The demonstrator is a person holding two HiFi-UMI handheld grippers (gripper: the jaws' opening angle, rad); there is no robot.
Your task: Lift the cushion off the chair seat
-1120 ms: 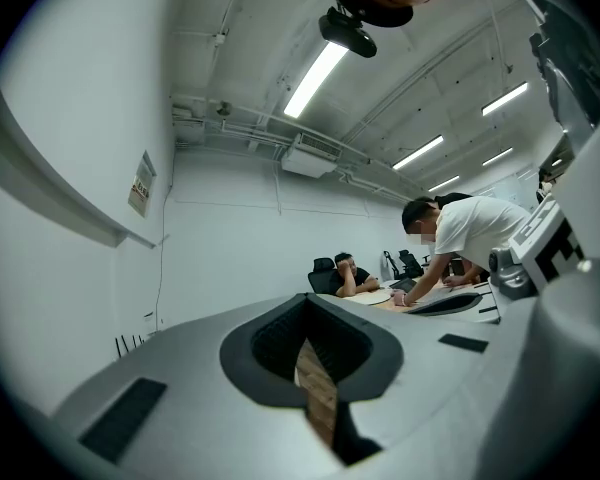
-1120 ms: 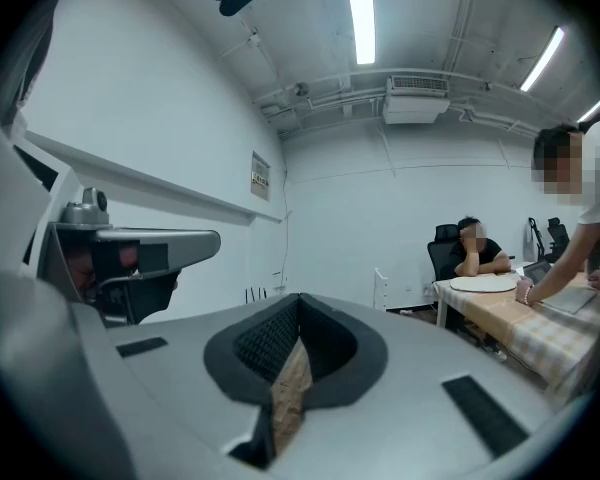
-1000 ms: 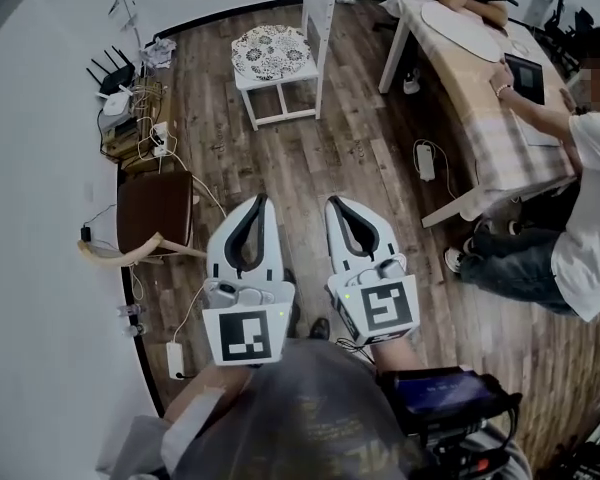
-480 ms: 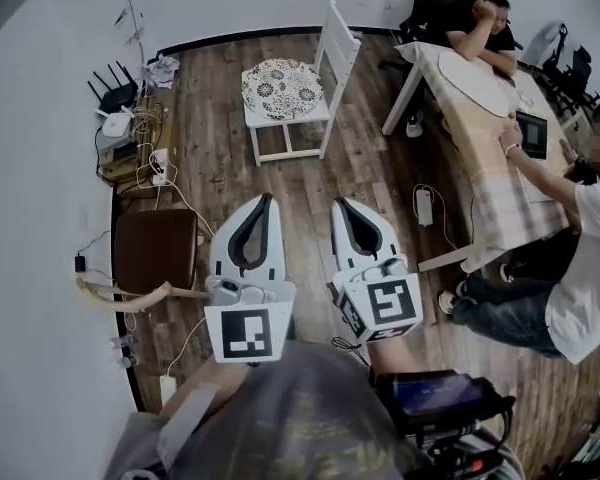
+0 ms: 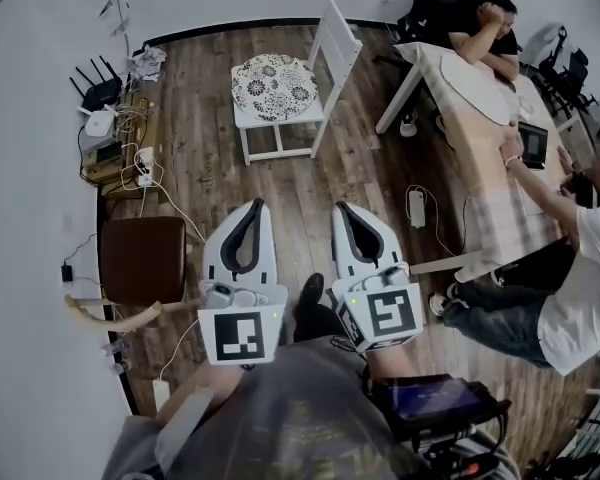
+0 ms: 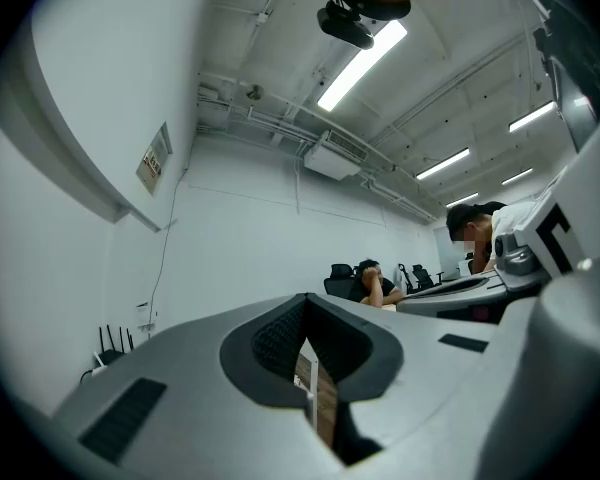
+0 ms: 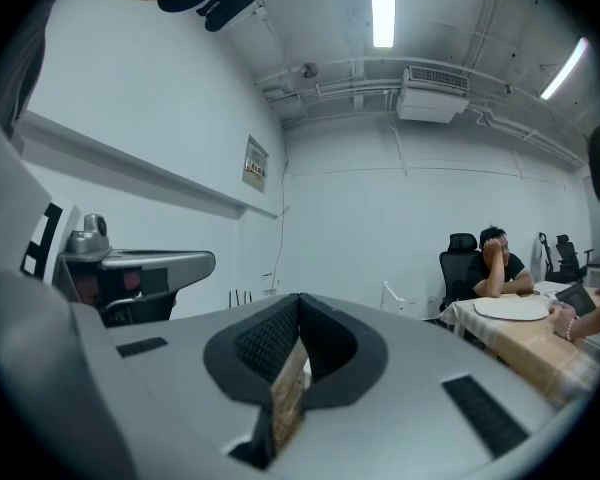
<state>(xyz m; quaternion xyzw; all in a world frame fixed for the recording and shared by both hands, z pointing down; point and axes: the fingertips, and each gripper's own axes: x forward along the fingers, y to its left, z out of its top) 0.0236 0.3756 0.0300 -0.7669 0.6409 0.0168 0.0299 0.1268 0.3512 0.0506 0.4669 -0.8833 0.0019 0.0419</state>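
I step toward the chair, left gripper and right gripper clenched, empty.
The cushion, upper centre, sits nearer than before, not yet within reach.

- The left gripper and right gripper are carried forward, nearer the chair and its cushion.
- The brown stool drops back, now beside the left gripper.
- A dark shoe steps forward between them.
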